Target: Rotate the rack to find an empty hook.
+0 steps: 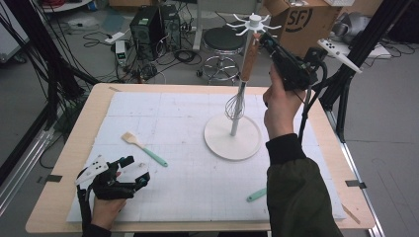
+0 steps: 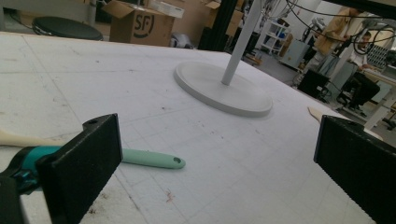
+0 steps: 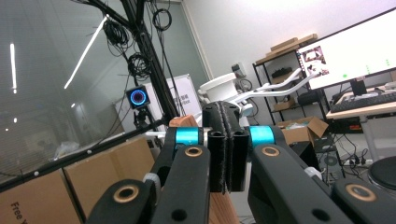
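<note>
While the right gripper (image 1: 263, 40) is reaching up beside the top of the white rack (image 1: 251, 20), its jaws are pressing flat against each other with nothing visible between them, and the whisk (image 1: 244, 74) is hanging just below and beside those closed fingertips, its wooden handle up near the rack's hooks and its wire head down against the pole. Judging from this, the whisk is being hung, and doing it well means easing the closed fingers away from the handle without knocking it, so the whisk is not swinging off its hook. The left gripper (image 1: 141, 174) is resting low on the mat with its fingers spread wide and empty; a brush with a mint-green handle (image 2: 152, 159) is lying just beyond its left finger, untouched, and looks the likely next pick.
</note>
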